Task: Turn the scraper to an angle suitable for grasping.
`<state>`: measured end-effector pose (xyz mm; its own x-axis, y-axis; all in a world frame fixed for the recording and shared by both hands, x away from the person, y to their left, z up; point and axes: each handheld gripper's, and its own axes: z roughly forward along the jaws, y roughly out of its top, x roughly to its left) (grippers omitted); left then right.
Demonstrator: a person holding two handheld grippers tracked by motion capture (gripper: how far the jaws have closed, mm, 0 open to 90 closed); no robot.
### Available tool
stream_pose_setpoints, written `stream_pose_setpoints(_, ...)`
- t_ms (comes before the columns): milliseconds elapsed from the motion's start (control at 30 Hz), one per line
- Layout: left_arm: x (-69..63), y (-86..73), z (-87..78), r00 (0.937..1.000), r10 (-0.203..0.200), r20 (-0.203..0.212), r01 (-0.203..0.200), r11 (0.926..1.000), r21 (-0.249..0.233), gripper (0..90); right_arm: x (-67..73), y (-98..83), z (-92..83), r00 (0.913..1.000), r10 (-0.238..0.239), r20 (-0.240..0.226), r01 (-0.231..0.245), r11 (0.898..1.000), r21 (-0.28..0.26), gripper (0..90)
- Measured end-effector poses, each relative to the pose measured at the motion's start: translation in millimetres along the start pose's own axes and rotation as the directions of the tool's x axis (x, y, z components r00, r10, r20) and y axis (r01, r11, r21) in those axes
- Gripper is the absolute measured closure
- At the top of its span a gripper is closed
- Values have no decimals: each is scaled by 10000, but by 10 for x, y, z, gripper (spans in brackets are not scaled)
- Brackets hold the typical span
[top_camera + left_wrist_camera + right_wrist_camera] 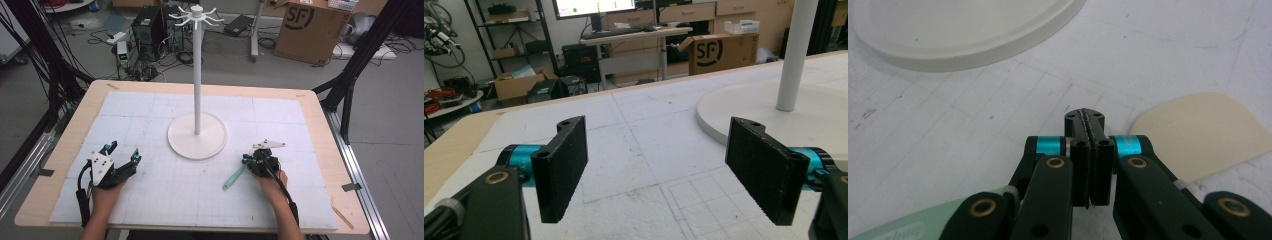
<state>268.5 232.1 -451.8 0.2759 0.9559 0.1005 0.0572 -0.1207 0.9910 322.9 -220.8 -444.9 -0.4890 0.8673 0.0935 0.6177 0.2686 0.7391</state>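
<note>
So the right gripper (248, 159) sits over a spatula (234, 178) with a mint green handle and a cream blade. It lies flat on the tabletop (60, 150), just right of the white stand's (197, 136) round base. The jaws are pressed together, and they seem to pinch the spatula where handle meets blade, though the contact is hidden. The left gripper (121, 151) rests on the mat well to the left, jaws wide apart with nothing between them.
</note>
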Motion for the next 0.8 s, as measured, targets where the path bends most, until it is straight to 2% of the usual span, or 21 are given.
stream_pose_setpoints(467,-3,0,-2,10000,29,-2,-29,10000,6,255,46,-131,-124,10000,40,-32,-41,9999,-140,900)
stream_pose_setpoints(700,-1,1,1,10000,3,-25,-3,10000,11,256,-31,-107,-83,9995,270,168,-259,9977,-624,900)
stream_pose_setpoints(800,-1,1,0,10000,-2,-13,2,10000,25,256,-65,-102,-48,9989,427,184,-416,9976,-547,900)
